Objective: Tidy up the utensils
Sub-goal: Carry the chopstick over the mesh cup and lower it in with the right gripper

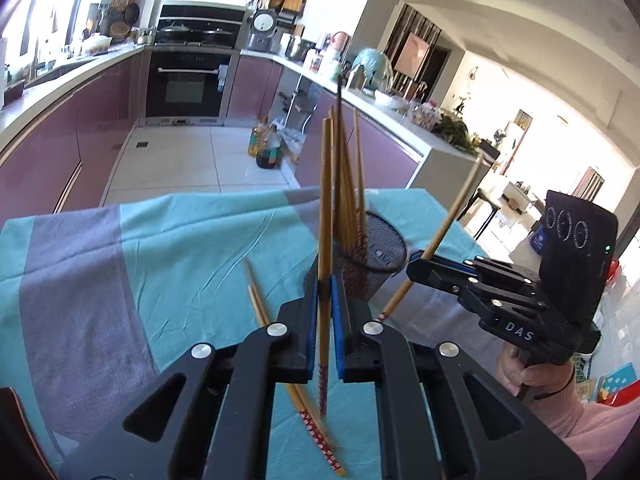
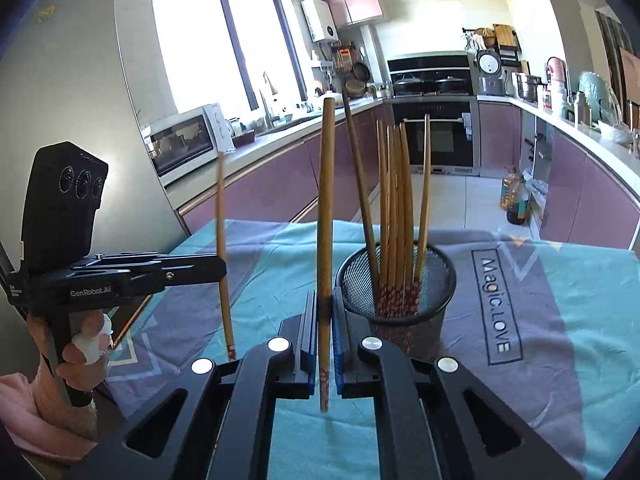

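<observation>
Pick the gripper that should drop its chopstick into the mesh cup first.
Right, probably. The right gripper holds its chopstick upright right beside the mesh cup; the left gripper sits further back.

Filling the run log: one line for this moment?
left gripper: shut on chopstick | right gripper: shut on chopstick | holder: part-filled | cloth: two chopsticks left

Tan chopsticks with red floral-patterned ends in black mesh holder; beneath holder, teal-and-grey cloth; purple cabinets behind.
</observation>
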Available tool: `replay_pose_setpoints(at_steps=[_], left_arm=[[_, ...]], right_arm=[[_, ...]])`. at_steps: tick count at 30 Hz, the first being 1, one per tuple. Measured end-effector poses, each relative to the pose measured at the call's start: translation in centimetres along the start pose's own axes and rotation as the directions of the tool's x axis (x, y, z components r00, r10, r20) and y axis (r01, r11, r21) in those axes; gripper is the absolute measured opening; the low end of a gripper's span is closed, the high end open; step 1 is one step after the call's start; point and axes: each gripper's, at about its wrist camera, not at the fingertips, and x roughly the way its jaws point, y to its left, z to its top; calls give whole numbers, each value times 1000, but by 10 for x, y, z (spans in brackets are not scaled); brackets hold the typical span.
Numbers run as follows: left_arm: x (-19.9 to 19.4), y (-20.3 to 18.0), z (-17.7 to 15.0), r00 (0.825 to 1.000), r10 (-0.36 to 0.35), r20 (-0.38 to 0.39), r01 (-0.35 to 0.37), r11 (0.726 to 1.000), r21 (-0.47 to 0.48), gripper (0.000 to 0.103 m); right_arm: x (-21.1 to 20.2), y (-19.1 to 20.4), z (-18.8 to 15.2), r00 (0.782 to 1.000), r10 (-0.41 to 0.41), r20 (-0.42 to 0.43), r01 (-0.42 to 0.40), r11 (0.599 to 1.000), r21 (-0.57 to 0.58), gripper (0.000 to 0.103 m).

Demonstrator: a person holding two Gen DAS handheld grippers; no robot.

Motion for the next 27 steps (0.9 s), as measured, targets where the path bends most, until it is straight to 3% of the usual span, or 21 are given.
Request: replay_pose_setpoints(at_steps=[19, 27], left_arm=[[-38, -47, 57, 985, -66, 161, 58, 997, 50, 7], [-45, -71, 75, 979, -68, 192, 52, 995, 86, 7]], right_arm=[[-50, -10, 54, 988, -29, 150, 40, 997, -73, 6], [-41, -23, 70, 984, -46, 173, 59, 996, -66, 6]])
